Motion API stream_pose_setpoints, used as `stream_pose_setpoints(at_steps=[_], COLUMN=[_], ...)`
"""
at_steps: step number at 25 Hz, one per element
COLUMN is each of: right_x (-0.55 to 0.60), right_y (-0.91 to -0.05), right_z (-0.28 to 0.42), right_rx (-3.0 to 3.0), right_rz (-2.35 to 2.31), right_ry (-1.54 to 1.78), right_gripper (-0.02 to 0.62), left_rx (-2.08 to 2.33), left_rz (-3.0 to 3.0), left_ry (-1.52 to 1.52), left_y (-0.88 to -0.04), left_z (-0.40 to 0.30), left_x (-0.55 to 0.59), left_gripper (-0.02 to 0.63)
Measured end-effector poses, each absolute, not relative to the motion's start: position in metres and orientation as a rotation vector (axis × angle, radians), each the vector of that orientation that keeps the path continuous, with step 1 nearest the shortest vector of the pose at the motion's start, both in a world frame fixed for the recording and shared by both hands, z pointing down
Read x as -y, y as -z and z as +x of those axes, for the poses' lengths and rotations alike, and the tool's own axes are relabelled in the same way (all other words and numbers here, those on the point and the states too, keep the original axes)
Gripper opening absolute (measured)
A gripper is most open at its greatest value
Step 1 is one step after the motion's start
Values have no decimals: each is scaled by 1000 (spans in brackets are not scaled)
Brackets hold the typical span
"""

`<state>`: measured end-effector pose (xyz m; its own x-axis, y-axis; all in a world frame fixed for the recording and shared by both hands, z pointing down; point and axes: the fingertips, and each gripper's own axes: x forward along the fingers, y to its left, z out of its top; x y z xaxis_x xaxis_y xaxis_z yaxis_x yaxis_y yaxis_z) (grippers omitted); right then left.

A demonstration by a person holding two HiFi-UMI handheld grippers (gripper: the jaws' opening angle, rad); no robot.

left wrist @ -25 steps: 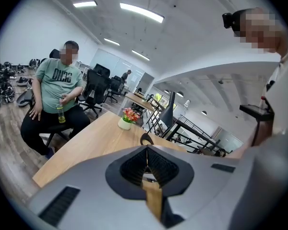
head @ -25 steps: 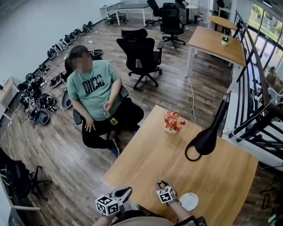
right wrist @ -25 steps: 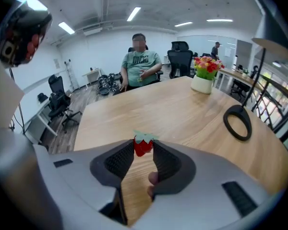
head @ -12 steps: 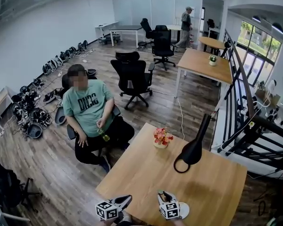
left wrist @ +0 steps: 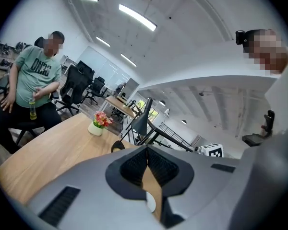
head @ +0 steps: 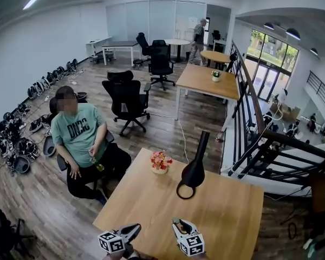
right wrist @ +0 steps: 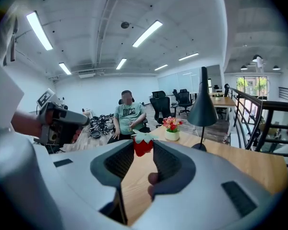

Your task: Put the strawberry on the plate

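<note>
A red strawberry (right wrist: 143, 146) with a green leafy cap sits pinched between the fingertips of my right gripper (right wrist: 143, 147), which is shut on it above the wooden table (head: 222, 210). In the head view the right gripper (head: 177, 224) shows at the bottom edge, near the table's near side. My left gripper (head: 134, 229) is beside it to the left, shut with nothing in it, its pads (left wrist: 134, 164) pressed together. A small white round shape (left wrist: 150, 202), perhaps the plate, shows under the left jaws. No plate shows in the head view.
A black desk lamp (head: 194, 169) and a small pot of flowers (head: 160, 163) stand on the far half of the table. A person in a green shirt (head: 78, 140) sits past the table's left corner. A railing (head: 254, 134) runs along the right.
The head view has swung upward, so both grippers now sit lower in the frame and the white plate has dropped out of sight. The jaws of both grippers look the same.
</note>
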<state>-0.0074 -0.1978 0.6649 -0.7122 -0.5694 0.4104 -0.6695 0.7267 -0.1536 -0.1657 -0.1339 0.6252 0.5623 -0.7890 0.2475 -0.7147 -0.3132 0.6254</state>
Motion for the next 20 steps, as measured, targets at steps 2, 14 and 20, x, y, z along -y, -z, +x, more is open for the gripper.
stream_pose_setpoints(at_steps=[2, 14, 20], right_x=[195, 171, 160], right_y=[-651, -585, -577], right_z=[5, 73, 102], right_rx=[2615, 2692, 2694], right_rz=[982, 1055, 1094], right_ry=[-404, -322, -290], right_gripper=[126, 126, 126], left_rx=[1199, 1213, 1213], left_rz=[2106, 2204, 2204], left_ry=[143, 167, 158], left_y=[-620, -591, -595], left_z=[-157, -108, -87], left_x=[135, 133, 130], left_gripper=[5, 5, 5])
